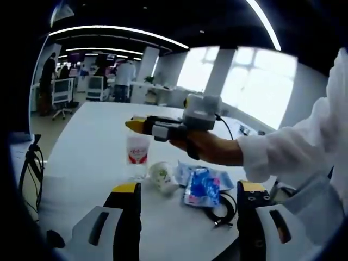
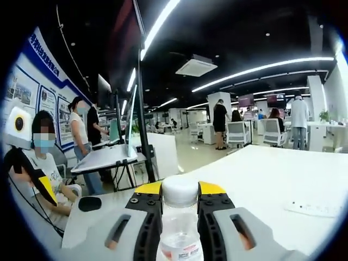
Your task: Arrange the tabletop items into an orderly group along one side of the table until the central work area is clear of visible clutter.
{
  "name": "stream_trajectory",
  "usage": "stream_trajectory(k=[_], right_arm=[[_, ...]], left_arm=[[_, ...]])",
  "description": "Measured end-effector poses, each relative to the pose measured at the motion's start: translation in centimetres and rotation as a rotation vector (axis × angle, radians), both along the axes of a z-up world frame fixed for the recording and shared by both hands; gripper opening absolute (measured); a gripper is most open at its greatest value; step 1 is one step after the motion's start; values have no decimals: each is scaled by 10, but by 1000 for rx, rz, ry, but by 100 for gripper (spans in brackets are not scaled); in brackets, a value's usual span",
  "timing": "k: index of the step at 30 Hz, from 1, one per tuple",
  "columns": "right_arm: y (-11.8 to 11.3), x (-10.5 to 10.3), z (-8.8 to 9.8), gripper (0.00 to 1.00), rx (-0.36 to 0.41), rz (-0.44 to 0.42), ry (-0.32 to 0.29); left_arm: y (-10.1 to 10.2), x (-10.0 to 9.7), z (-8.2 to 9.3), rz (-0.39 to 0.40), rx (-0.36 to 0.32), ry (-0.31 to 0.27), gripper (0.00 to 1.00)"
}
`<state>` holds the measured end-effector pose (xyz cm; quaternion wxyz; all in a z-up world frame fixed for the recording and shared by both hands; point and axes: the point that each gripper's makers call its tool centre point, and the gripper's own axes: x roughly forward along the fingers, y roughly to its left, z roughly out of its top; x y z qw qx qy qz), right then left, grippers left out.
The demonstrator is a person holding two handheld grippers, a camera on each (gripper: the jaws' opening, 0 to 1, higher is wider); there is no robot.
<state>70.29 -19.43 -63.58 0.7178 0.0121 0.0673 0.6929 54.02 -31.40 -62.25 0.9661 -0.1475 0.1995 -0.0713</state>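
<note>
A clear water bottle point(image 1: 138, 152) with a red and white label and a white cap point(image 2: 180, 191) is held upright near its top by my right gripper point(image 2: 180, 191), shut on it. In the left gripper view that right gripper point(image 1: 137, 124) reaches in from the right, held by a hand in a white sleeve. I cannot tell whether the bottle's base touches the white table point(image 1: 92, 141). My left gripper point(image 1: 190, 189) is open, jaws wide apart, with nothing between them. Ahead of it lie a tipped white paper cup point(image 1: 162, 177) and blue packets point(image 1: 204, 186).
A black cable point(image 1: 222, 211) coils on the table near my left gripper's right jaw. In the right gripper view a white strip point(image 2: 315, 209) lies on the table and a dark oval object point(image 2: 89, 204) sits at its left edge. People, chairs and desks stand beyond.
</note>
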Motion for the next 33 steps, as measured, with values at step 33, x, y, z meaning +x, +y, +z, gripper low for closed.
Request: stream_trajectory(k=[33], right_arm=[[-15, -17, -13, 20, 58, 20, -89]], left_arm=[[-5, 3, -4, -16, -27, 10, 68]])
